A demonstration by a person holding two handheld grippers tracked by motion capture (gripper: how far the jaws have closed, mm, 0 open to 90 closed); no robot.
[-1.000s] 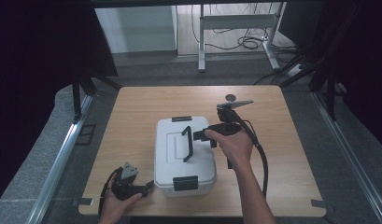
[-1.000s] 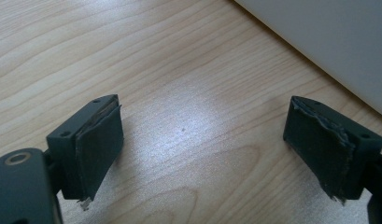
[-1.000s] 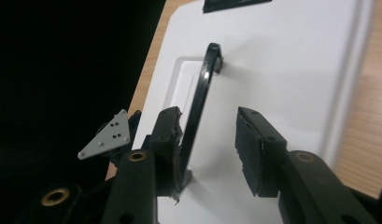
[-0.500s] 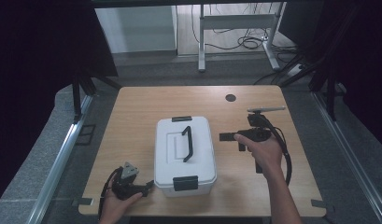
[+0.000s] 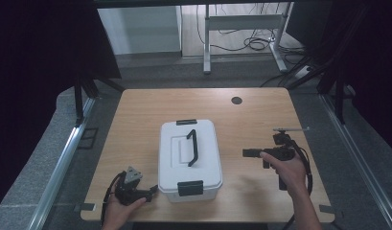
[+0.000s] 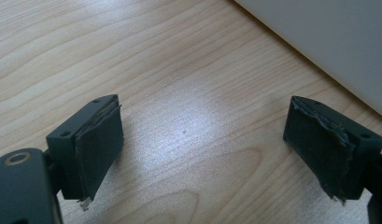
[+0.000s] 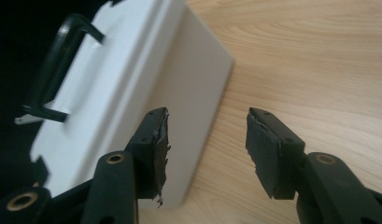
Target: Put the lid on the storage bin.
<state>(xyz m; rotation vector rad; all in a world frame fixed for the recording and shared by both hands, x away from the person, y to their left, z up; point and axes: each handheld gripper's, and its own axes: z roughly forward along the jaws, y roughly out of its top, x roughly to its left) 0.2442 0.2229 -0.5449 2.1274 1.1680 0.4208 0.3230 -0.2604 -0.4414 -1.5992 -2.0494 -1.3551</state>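
Right gripper [image 5: 248, 153]: we've let go of the handle [image 5: 192, 147], pulled off right, jaws just opened, empty.
Left gripper [image 5: 153, 190]: apart, idle beside the box [image 5: 189, 165].
Meaning: box set down.

left gripper [image 5: 150, 190]: black, grey three-cornered plate on top, trailing black cable | right gripper [image 5: 248, 153]: black, looped cable | pads [image 6: 101, 142]: dark rubber, frayed edges | brass rivets, small screw holes | forearms bare

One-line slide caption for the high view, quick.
White lidded box with black handle mid-table; left gripper and right gripper open, flanking it.
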